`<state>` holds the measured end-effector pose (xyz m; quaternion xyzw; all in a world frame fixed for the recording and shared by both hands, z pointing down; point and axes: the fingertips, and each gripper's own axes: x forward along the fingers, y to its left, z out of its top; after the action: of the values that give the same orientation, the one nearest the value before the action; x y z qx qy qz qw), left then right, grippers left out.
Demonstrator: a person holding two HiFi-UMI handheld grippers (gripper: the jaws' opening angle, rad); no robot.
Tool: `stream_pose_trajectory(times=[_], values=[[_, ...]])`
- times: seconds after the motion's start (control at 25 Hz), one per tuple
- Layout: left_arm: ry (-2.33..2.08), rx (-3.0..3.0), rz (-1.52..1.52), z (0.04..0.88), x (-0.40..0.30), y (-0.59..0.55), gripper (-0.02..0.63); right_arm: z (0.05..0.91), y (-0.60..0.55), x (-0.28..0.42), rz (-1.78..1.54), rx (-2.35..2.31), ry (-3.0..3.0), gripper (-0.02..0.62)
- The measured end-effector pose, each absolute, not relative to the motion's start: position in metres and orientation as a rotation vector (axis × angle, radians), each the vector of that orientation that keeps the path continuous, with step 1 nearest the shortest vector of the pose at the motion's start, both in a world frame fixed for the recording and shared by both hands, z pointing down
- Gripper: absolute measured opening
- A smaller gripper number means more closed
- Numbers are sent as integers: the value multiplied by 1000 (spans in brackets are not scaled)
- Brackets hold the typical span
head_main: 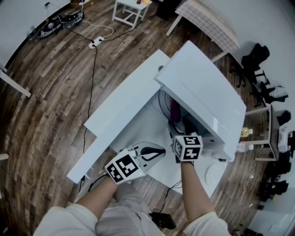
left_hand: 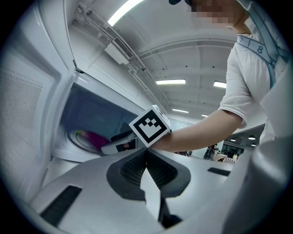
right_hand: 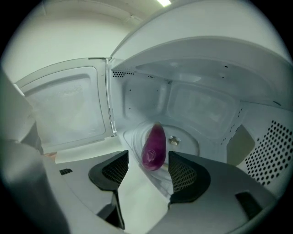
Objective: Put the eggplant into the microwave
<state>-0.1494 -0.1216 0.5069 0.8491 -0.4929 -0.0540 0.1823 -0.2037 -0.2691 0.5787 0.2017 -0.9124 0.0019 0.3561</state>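
The purple eggplant (right_hand: pixel 154 147) lies on the glass turntable (right_hand: pixel 183 142) inside the white microwave (head_main: pixel 207 99), whose door (right_hand: pixel 68 107) is swung open to the left. My right gripper (right_hand: pixel 147 170) is at the oven's mouth, open, with the eggplant just beyond its pads (right_hand: pixel 114 168) and free of them. From the head view the eggplant (head_main: pixel 175 108) shows as a dark shape inside the cavity ahead of the right gripper (head_main: pixel 177 129). My left gripper (head_main: pixel 159 151) is shut and empty over the table's front. In the left gripper view (left_hand: pixel 146 157) it faces the oven and the eggplant (left_hand: pixel 94 137).
The microwave stands on a white table (head_main: pixel 159 175) over a wooden floor. A power strip with cables (head_main: pixel 96 42) lies on the floor at the back left, a small white stand (head_main: pixel 131 10) behind it. Dark chairs and desks (head_main: pixel 267 92) crowd the right side.
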Motion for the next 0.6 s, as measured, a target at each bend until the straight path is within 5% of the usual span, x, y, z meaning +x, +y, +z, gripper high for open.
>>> stream_pose_trajectory(times=[0.6], values=[[-1342, 2426, -101, 504, -129, -111, 2, 562, -248, -177, 32, 548, -2410, 275]])
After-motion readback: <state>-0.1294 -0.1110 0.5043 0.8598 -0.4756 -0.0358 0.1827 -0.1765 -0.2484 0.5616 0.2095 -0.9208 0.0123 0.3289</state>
